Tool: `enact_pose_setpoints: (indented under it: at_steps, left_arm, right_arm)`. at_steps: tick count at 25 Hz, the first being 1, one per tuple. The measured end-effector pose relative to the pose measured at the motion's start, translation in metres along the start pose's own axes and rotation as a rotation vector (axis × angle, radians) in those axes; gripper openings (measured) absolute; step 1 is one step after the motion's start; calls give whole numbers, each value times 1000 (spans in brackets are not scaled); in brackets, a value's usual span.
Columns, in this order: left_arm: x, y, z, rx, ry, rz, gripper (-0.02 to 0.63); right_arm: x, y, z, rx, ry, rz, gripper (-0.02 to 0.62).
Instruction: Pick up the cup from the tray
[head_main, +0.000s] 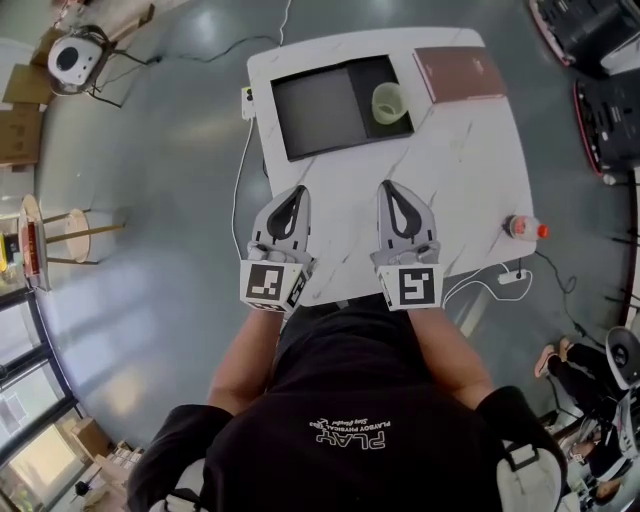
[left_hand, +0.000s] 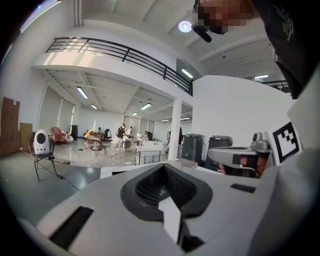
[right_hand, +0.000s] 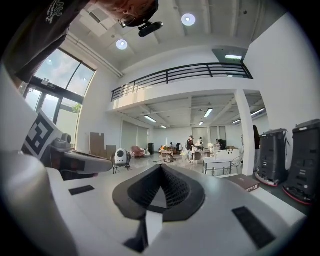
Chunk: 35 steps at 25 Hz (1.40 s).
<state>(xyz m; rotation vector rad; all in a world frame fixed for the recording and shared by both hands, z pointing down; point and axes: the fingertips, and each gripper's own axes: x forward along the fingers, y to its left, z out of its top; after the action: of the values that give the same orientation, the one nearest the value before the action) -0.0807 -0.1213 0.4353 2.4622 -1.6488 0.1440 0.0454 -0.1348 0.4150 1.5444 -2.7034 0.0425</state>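
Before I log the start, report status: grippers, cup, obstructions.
Both shut, empty: left gripper, right gripper, at near edge of table. Cup upright at right end of tray, untouched. Nothing between grippers and tray.

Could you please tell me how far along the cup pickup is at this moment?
Done: nothing yet. The cup sits in the right end of the black tray.
In hand: nothing. The left gripper and right gripper are both shut and empty over the near edge of the table, short of the tray.
Left: reach to the cup, open the fingers, close on it and lift it out.
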Motion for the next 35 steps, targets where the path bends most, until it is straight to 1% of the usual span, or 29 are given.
enact_pose_setpoints:
  at_steps: [3,6,8,12,17,20,23,24,26,29,30,32,35]
  left_arm:
    - [19,2,-3,10,6,28,8]
    - [38,5,-5,23,13,41,8]
    - [48,7,-7,24,18,41,8]
    - [65,14,-18,6,33,43,8]
    - [83,25,-27,-8,48,32,8]
    - [88,28,-35,-6,60,26,8]
    - [90,33,-40,-15,69,30,8]
    - [91,34,-41,-18,69,32,8]
    - [91,36,-43,-22,69,33,8]
    - [90,37,-46,-23,74,27,8]
    - [89,37,-46,-23,76,25,9]
    - [88,38,-45,-24,79,22,8]
    - [87,40,-47,-25,84,17,8]
  right_arm:
    - [14,-10,-13,16,27,16,5]
    - [29,-26,-23,35,46,5,5]
    - [37,-35,-29,40,58,-9,5]
    - [50,-52,-50,4,111,-30,5]
    - [69,-71,-66,4,118,-87,5]
    - [79,-76,-77,-1,132,-82,11]
    - [87,-78,-87,-13,150,-73,84]
    - [90,-79,-90,-16,155,-74,92]
    - [97,-82,-95,-18,165,-76,132]
    - [106,-87,-100,-23,174,-89,222]
    - [110,-89,-101,-21,176,-95,241]
    - [117,-94,-104,-16,180,-107,265]
    - [127,-99,-109,-19,176,-124,275]
